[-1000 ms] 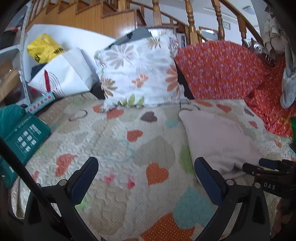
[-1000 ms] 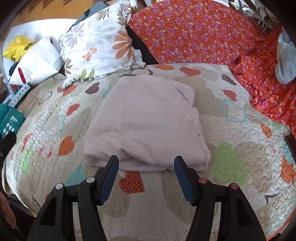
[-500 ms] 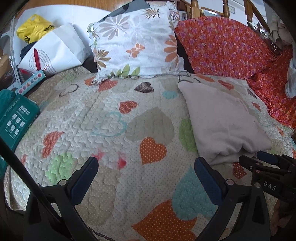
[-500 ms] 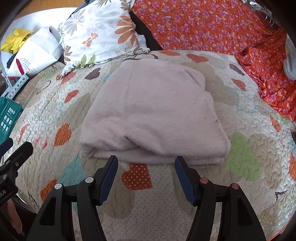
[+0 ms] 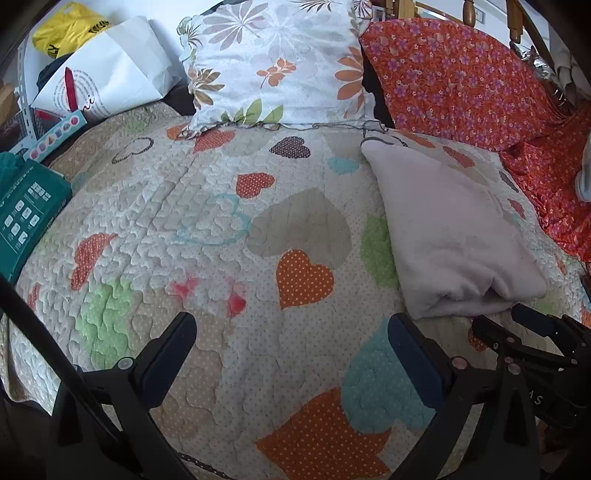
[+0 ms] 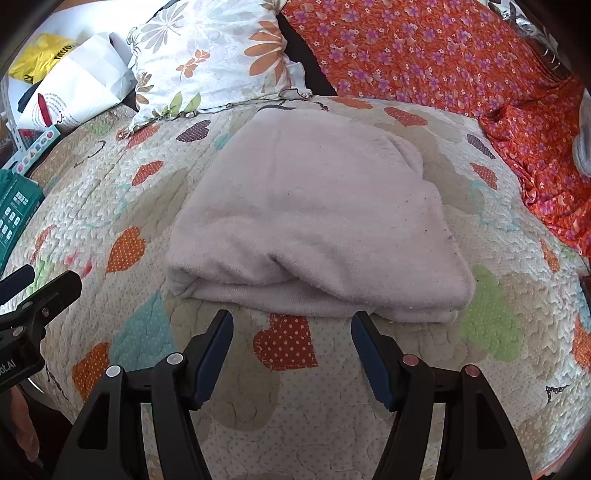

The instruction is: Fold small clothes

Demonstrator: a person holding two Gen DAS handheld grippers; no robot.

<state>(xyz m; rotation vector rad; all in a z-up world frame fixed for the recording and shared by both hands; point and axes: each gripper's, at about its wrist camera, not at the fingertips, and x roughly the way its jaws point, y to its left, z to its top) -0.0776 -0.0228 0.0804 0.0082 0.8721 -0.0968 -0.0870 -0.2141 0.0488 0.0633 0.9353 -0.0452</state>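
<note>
A pale pink garment [image 6: 317,221] lies folded in a thick rectangle on the heart-patterned quilt [image 6: 288,417]. It also shows at the right of the left wrist view [image 5: 450,236]. My right gripper [image 6: 291,325] is open and empty, just in front of the garment's near folded edge. My left gripper [image 5: 291,328] is open and empty over bare quilt, left of the garment. The right gripper's tips show at the right edge of the left wrist view [image 5: 517,328].
A floral pillow [image 5: 280,62] and an orange flowered cushion [image 5: 454,74] stand at the back. A white paper bag [image 5: 107,74], a yellow bag [image 5: 70,29] and a teal box [image 5: 26,214] sit at the left. Orange flowered cloth [image 6: 546,147] lies at the right.
Both grippers have tilted down and drawn closer to the quilt, so the garment looks larger. The garment has not moved. Both grippers stay open.
</note>
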